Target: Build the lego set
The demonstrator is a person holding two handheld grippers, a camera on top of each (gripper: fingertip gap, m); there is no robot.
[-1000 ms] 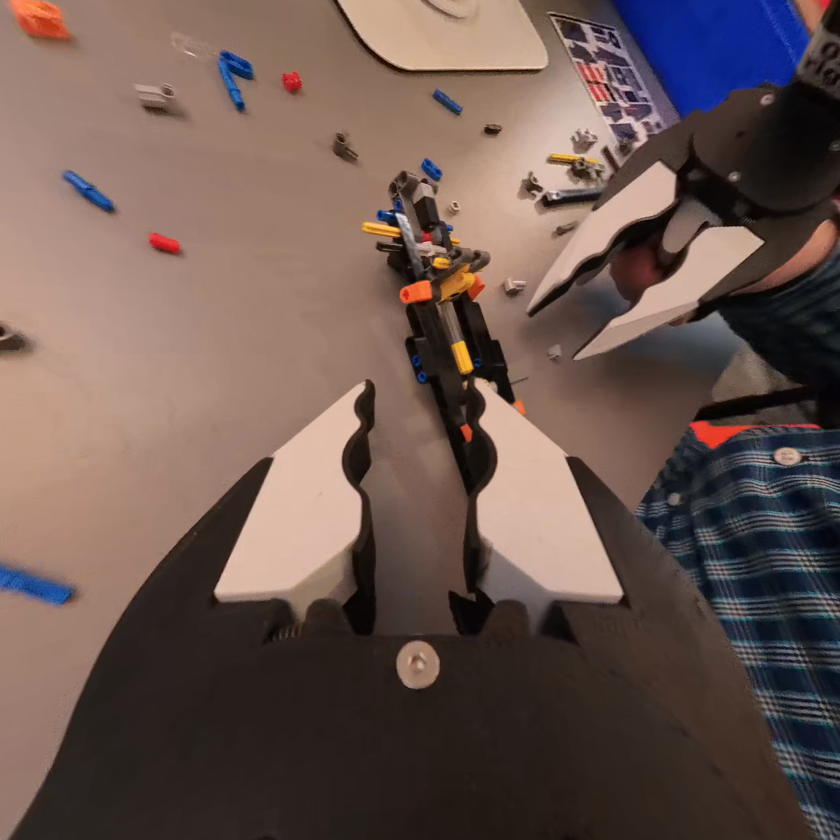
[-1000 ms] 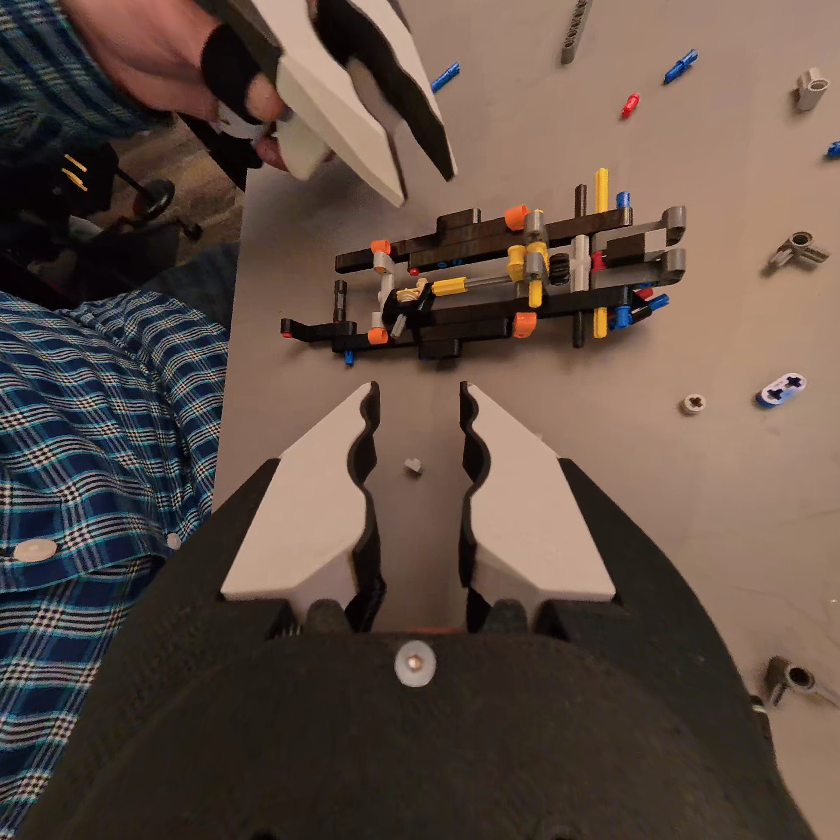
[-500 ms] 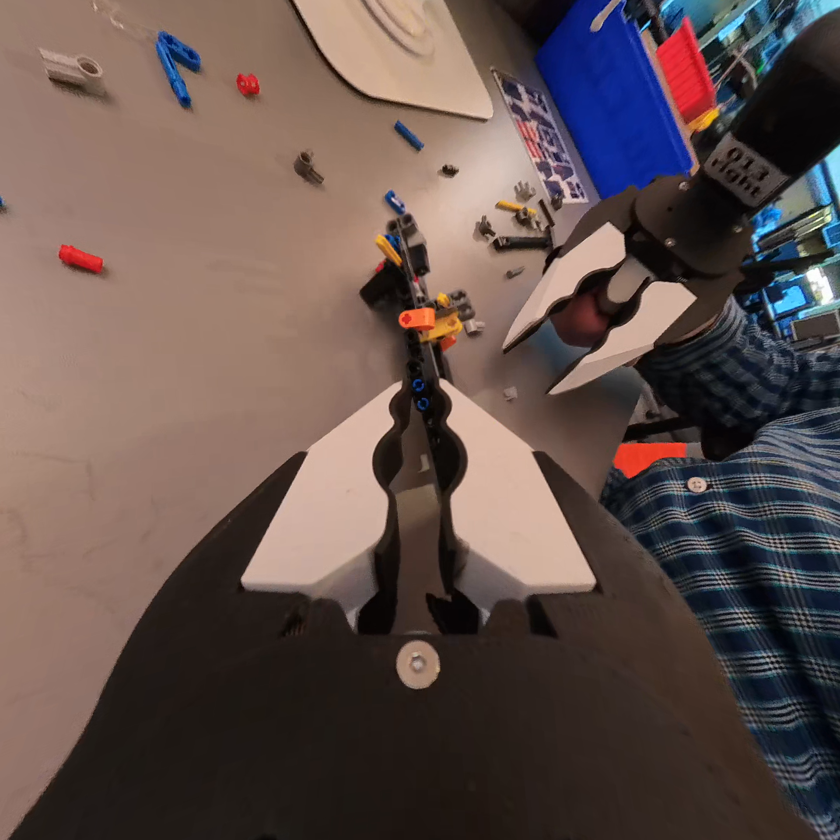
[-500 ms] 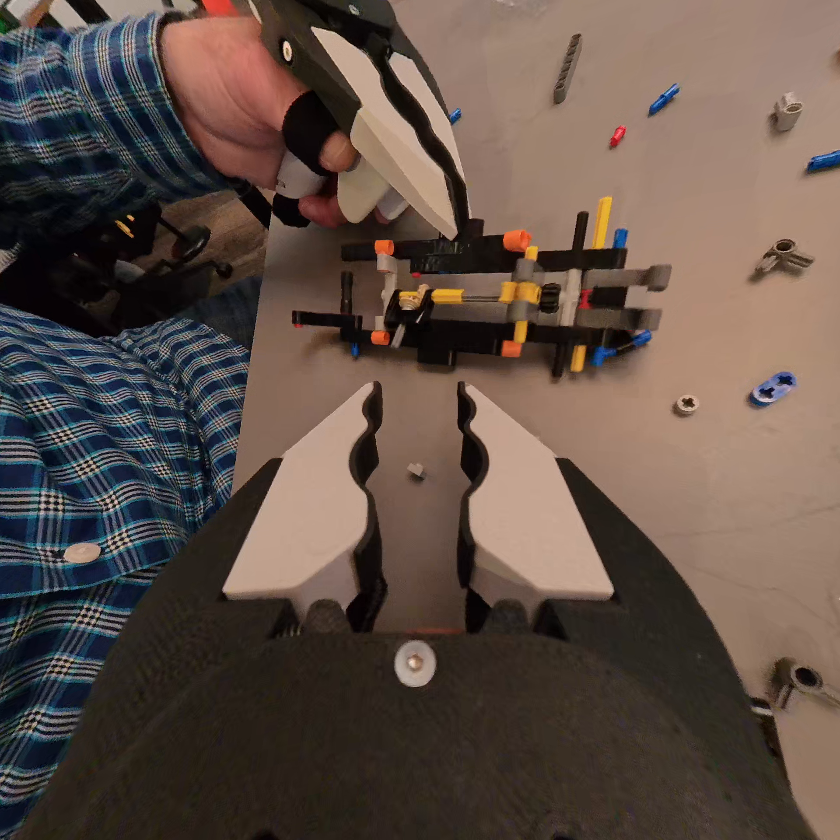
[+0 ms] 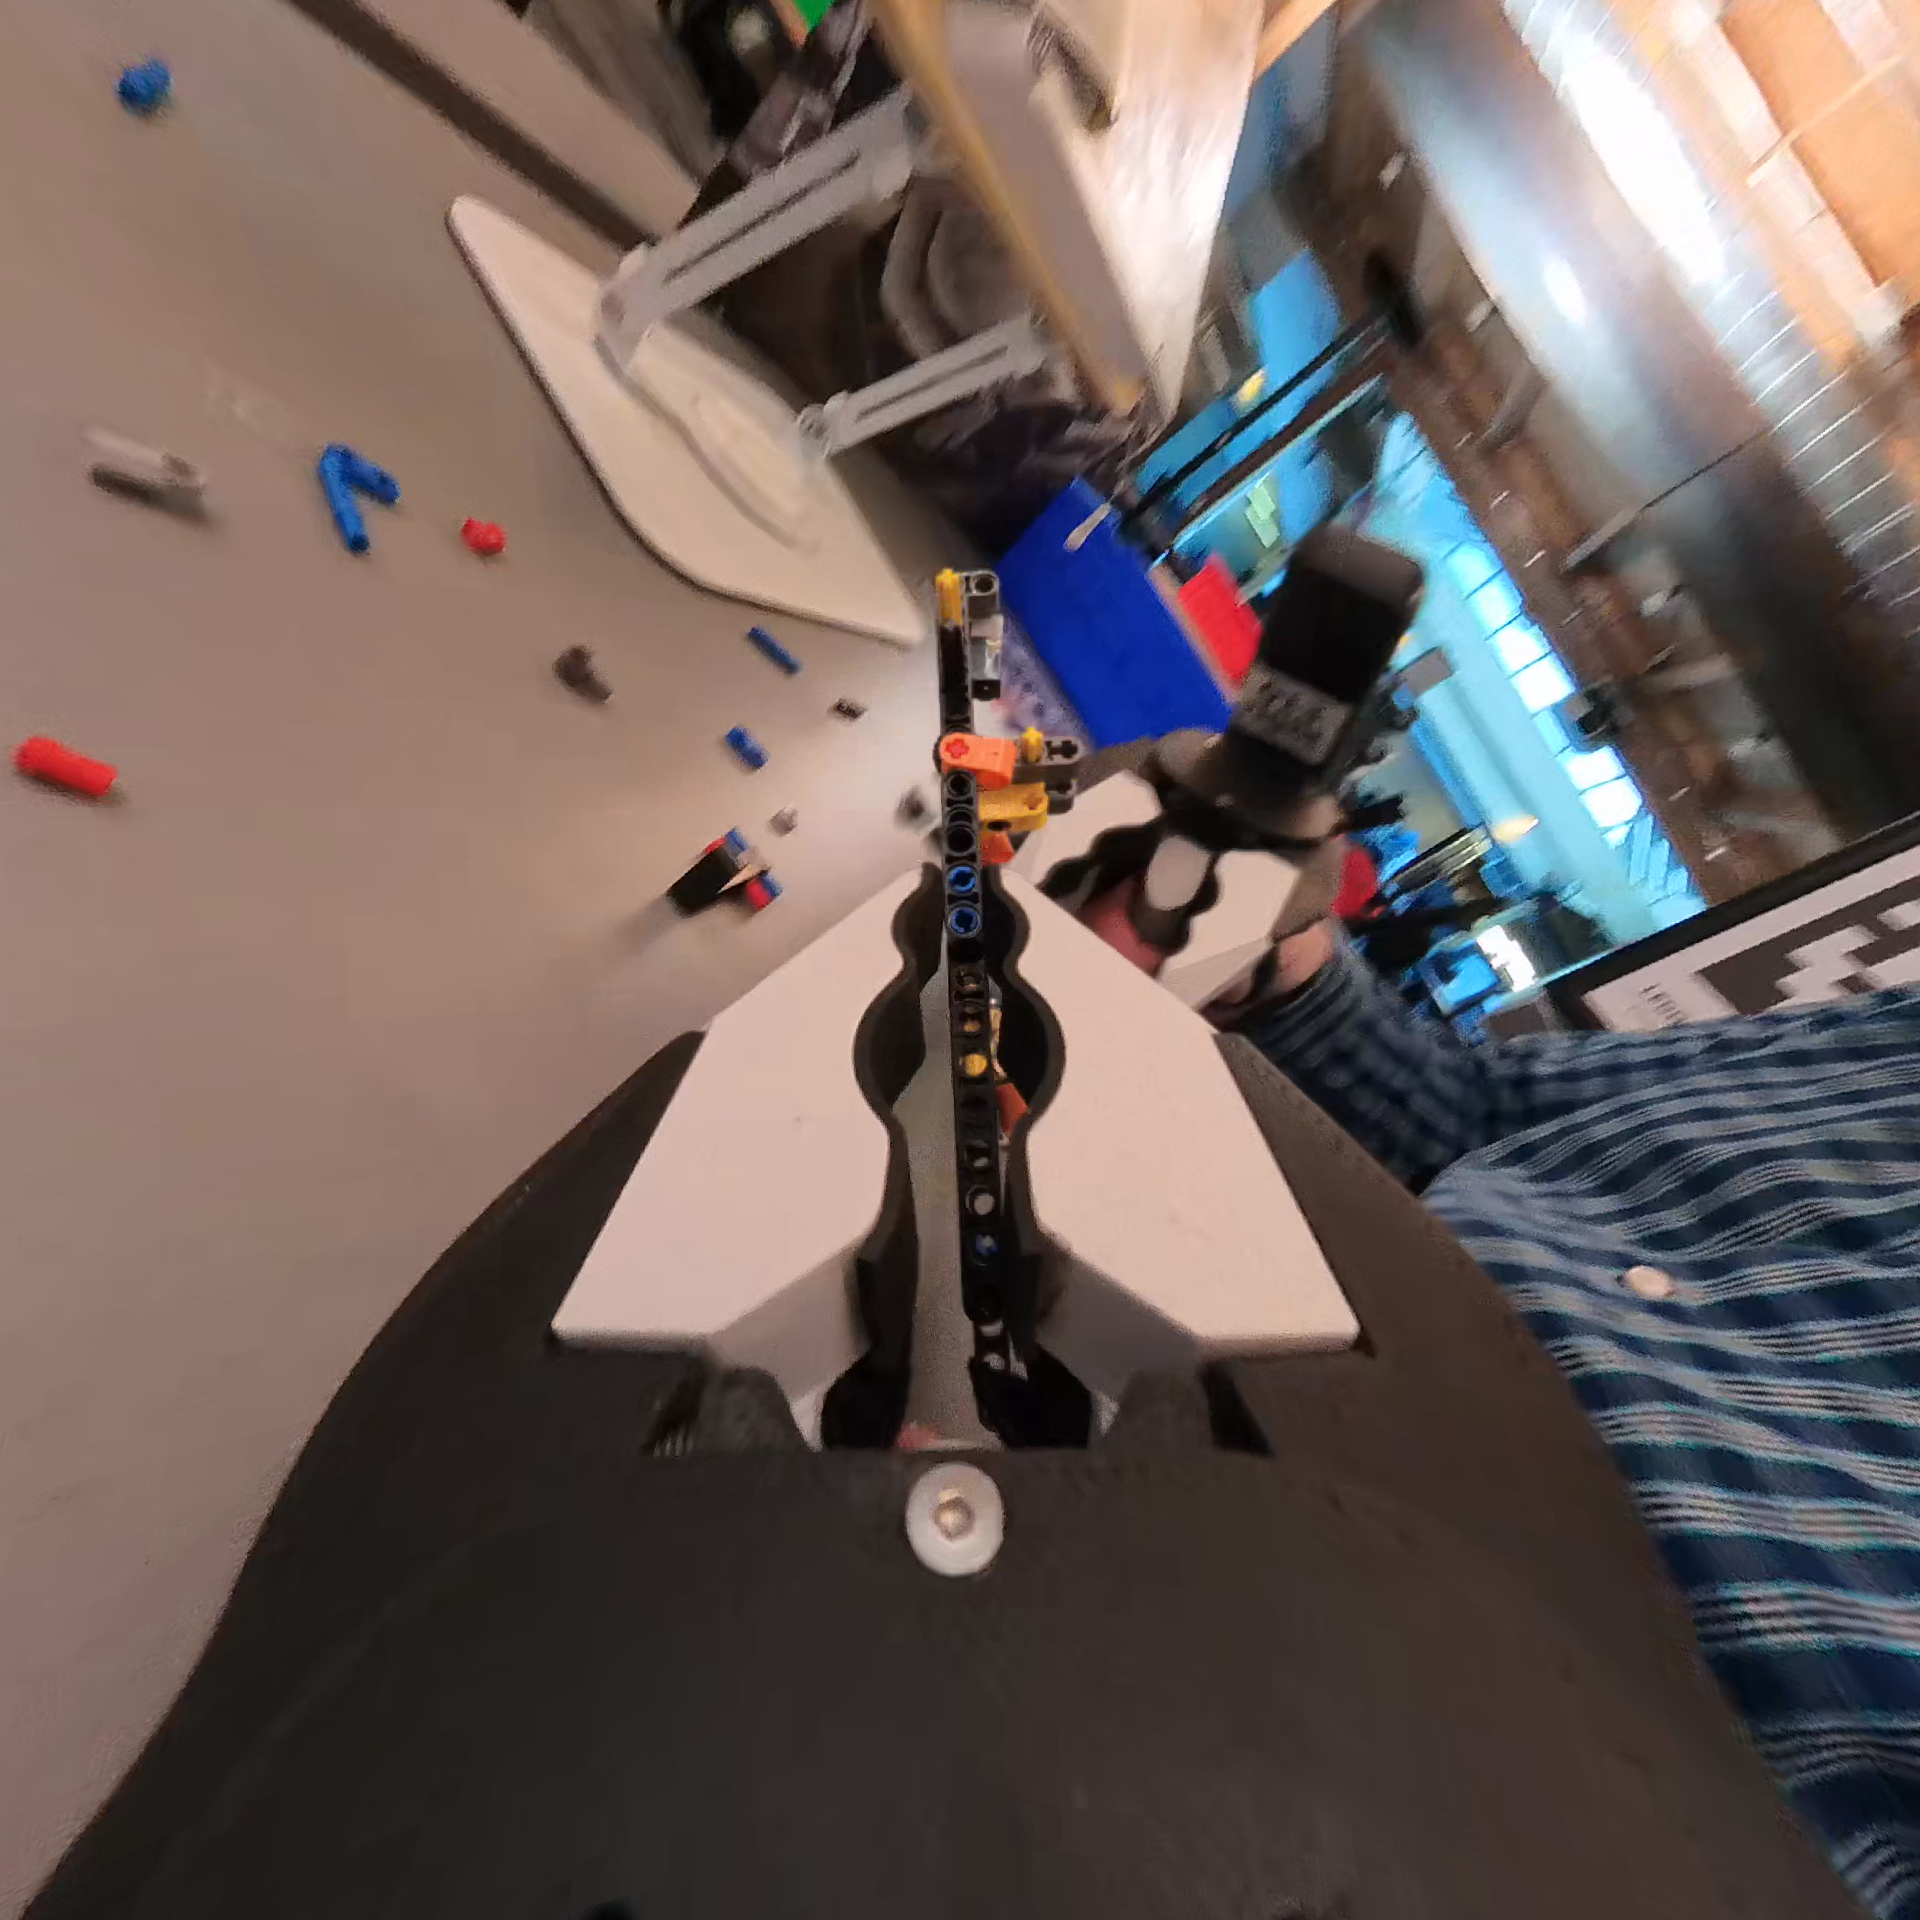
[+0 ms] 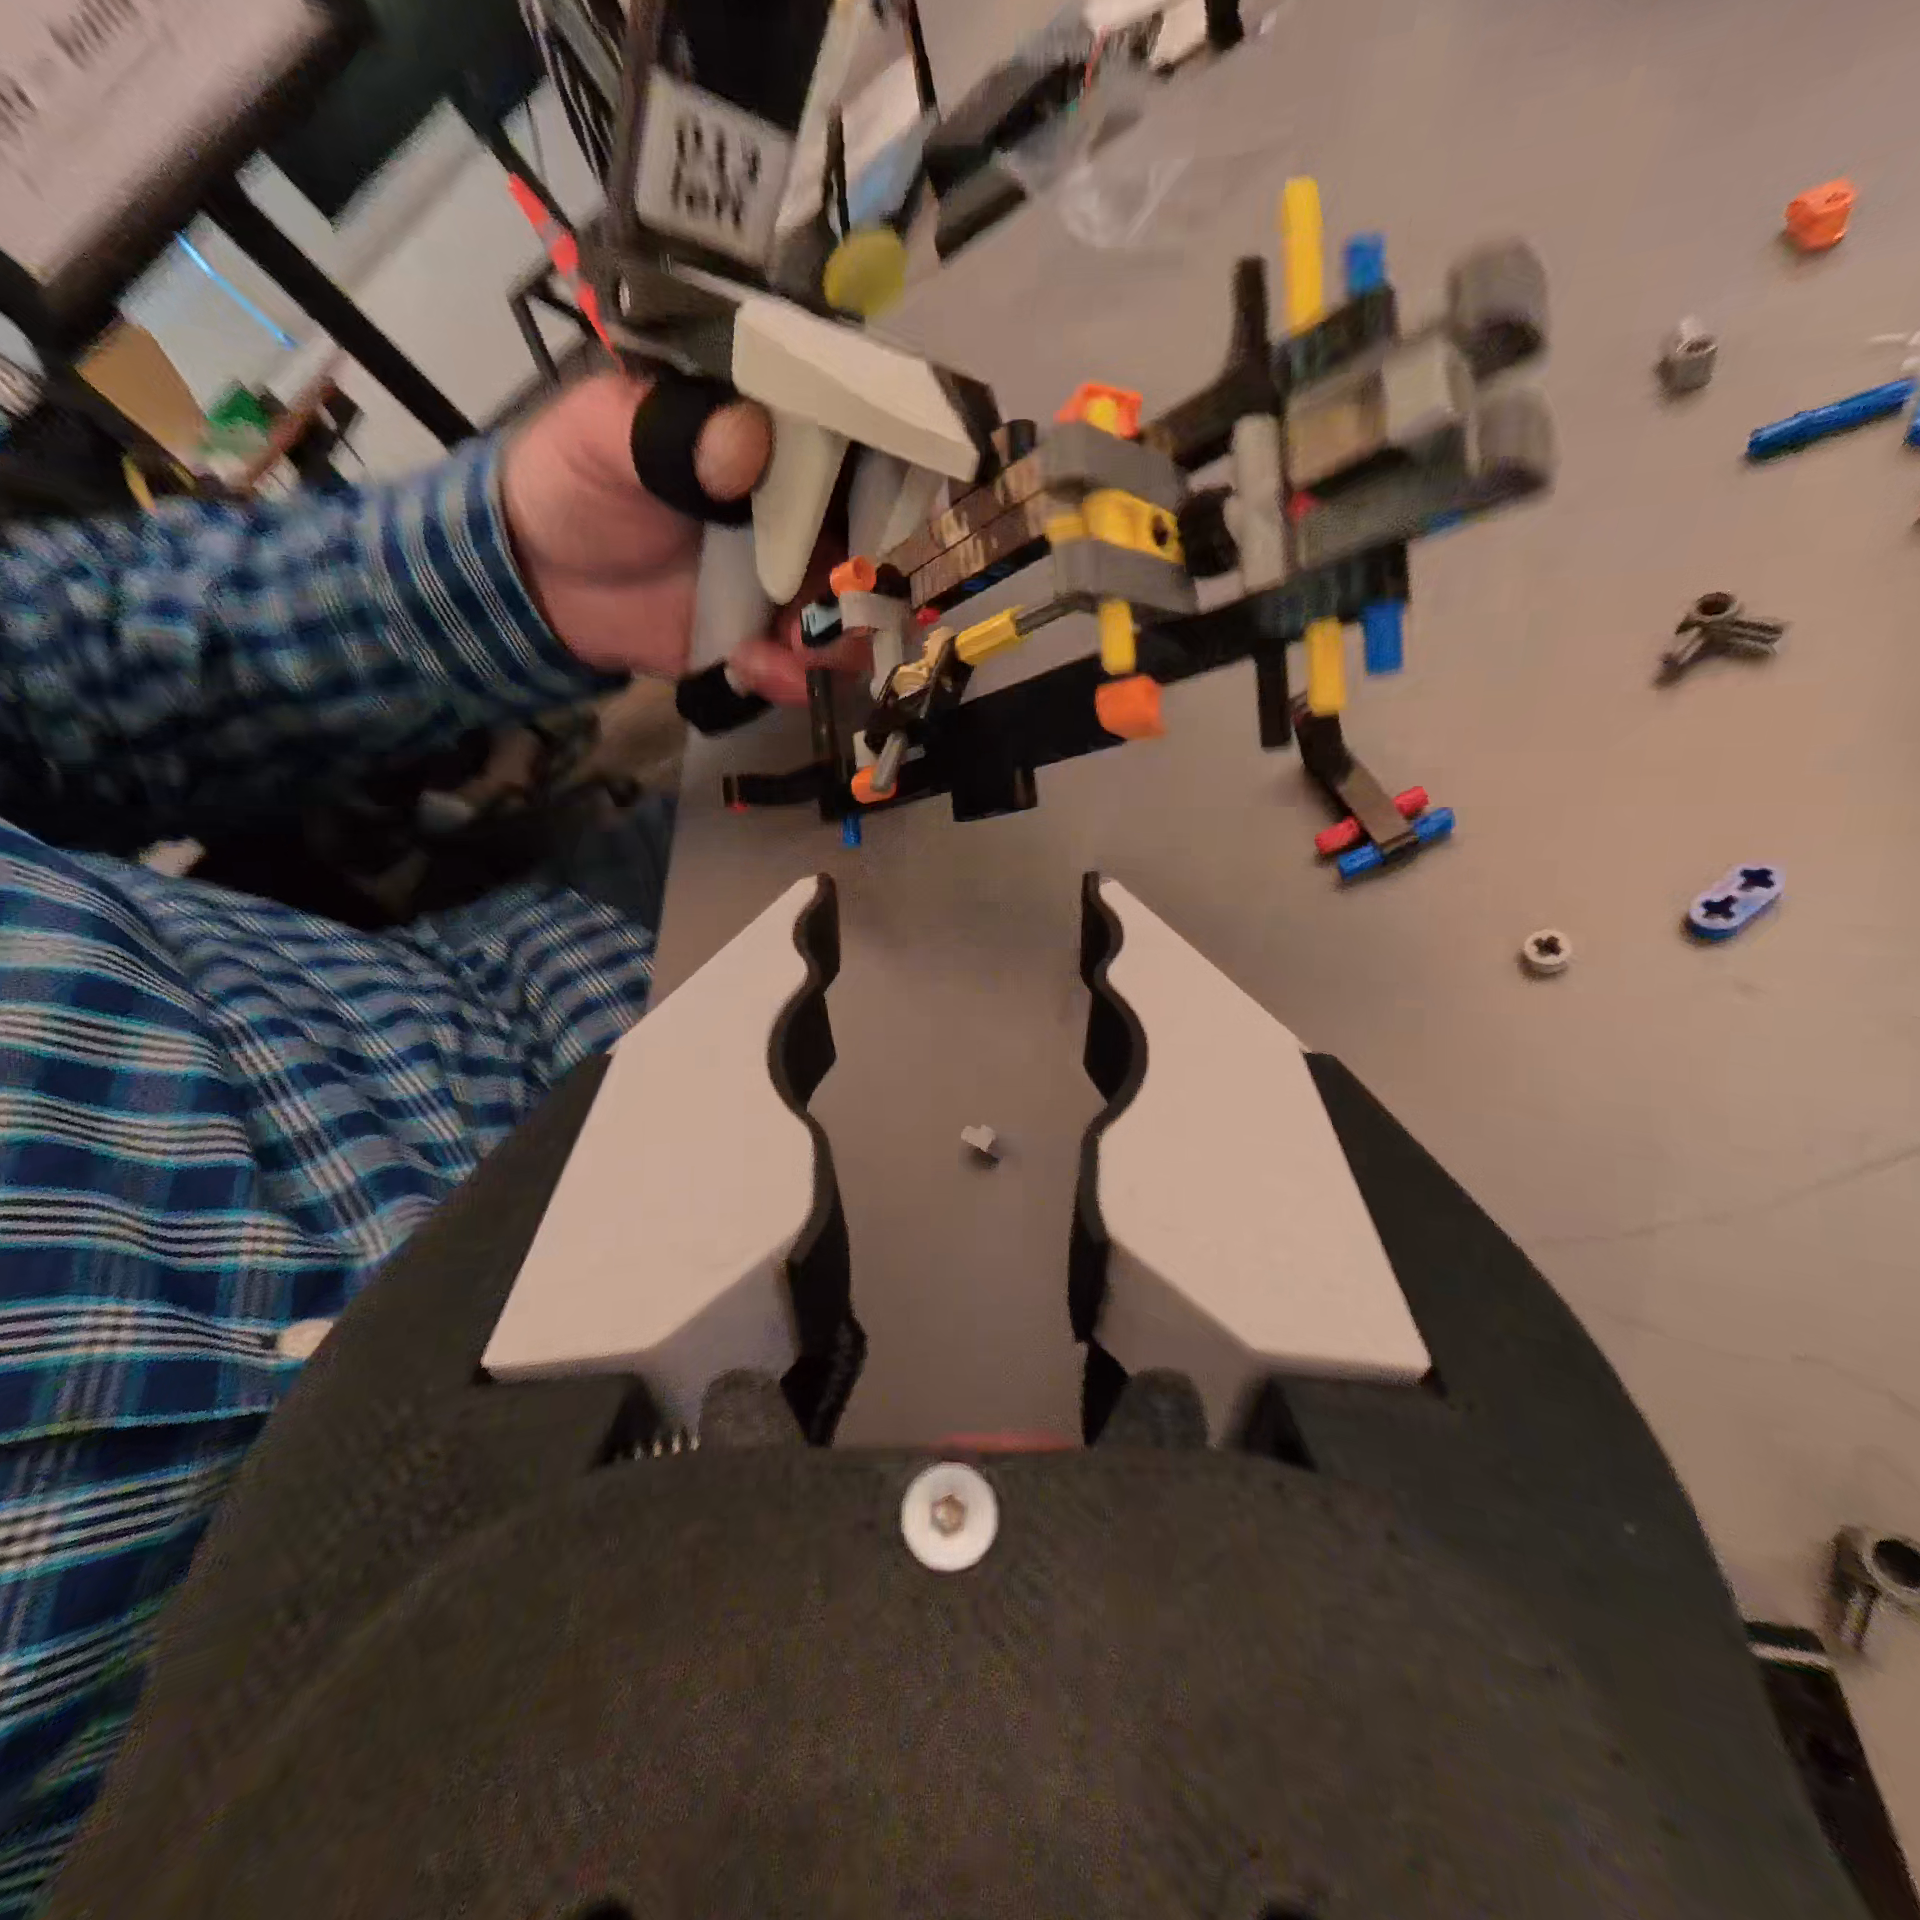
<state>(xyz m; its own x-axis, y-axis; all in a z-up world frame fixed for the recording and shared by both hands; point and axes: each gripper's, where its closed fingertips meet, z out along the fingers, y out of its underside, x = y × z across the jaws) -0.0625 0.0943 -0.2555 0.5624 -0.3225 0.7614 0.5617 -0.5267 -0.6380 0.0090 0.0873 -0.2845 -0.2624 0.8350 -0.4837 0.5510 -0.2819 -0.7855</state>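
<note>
Above the grey counter (image 6: 1558,1195), the left gripper (image 5: 961,904) holds the lego assembly (image 6: 1195,540) raised and tilted, its white wedge fingers (image 5: 758,1132) pinched on a long black studded beam. Matte plastic axles and bushes in yellow, orange and grey bristle from it. Nearer the counter, the right gripper (image 6: 951,894) hovers level, its scalloped fingers (image 6: 686,1153) spread apart and empty over a tiny grey stud (image 6: 980,1141).

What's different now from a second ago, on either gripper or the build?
The left gripper closed on the lego assembly and lifted it off the table; a small black piece with red and blue pins came off and lies on the table. The right gripper stayed open over the small grey piece.
</note>
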